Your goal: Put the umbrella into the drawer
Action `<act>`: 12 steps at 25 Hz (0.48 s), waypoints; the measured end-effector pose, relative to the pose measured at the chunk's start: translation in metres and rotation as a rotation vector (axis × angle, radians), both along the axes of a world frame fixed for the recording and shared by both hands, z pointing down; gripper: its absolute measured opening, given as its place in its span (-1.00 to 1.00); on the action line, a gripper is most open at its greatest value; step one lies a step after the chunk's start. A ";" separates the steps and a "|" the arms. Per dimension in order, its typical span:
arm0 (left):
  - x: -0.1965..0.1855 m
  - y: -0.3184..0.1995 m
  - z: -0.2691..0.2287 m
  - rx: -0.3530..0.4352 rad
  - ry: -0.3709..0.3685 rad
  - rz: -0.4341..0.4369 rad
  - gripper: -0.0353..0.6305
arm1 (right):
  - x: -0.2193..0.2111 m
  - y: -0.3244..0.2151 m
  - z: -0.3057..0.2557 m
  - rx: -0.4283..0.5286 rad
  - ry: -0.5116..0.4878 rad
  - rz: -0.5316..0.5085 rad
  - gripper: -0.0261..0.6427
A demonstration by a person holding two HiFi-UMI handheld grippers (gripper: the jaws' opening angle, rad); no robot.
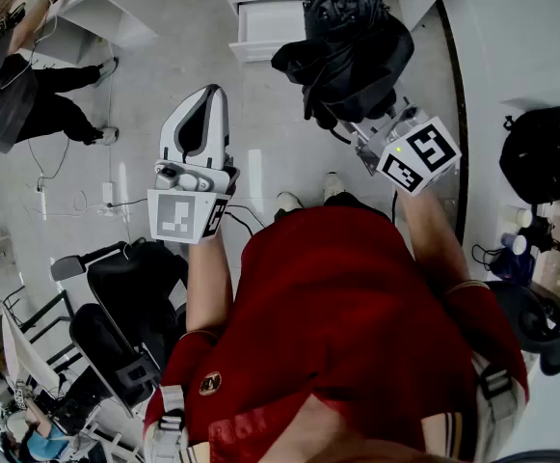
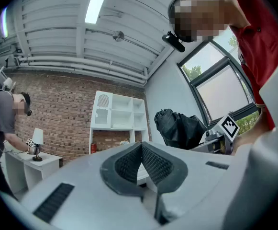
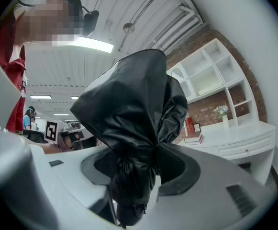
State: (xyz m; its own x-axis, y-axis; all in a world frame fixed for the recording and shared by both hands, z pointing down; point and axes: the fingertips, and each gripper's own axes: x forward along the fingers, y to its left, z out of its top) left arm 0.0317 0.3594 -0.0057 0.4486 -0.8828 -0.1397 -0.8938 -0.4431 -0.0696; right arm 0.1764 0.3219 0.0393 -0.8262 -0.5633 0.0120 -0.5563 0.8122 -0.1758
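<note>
So the umbrella point(image 1: 349, 46) sits top middle of the frame, between the jaws of the right gripper point(image 1: 371, 123). The open drawer point(image 1: 265, 48) is at the top edge, just left of it. The left gripper point(image 1: 205, 104) is centre-left, well apart.

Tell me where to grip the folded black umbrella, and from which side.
Grip the umbrella at its narrow gathered waist, where the right hand-held gripper is clamped now, coming from the slim end. The fabric bunches tight there; beyond the jaws it billows, likely too loose to pinch.

Off-task background:
Small white-shaded lamp point(image 2: 37, 139) on white side table point(image 2: 43, 163); white open shelf unit point(image 2: 118, 112) against red brick wall point(image 2: 57, 114); black office chair point(image 1: 135, 283) on pale floor point(image 1: 193, 37).
</note>
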 end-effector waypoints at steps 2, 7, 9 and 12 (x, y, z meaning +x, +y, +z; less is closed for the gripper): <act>0.000 0.000 0.001 0.000 -0.001 0.002 -0.88 | -0.001 0.001 0.000 -0.007 -0.005 -0.006 -0.25; -0.003 0.005 0.004 -0.002 0.001 0.007 -0.88 | -0.002 0.004 0.004 -0.030 -0.017 0.008 -0.25; -0.008 0.008 0.009 -0.006 0.000 0.007 -0.88 | -0.005 0.004 0.008 -0.031 -0.012 0.021 -0.25; -0.017 0.010 0.019 -0.011 0.007 0.004 -0.88 | -0.010 0.002 0.014 -0.031 -0.010 0.037 -0.25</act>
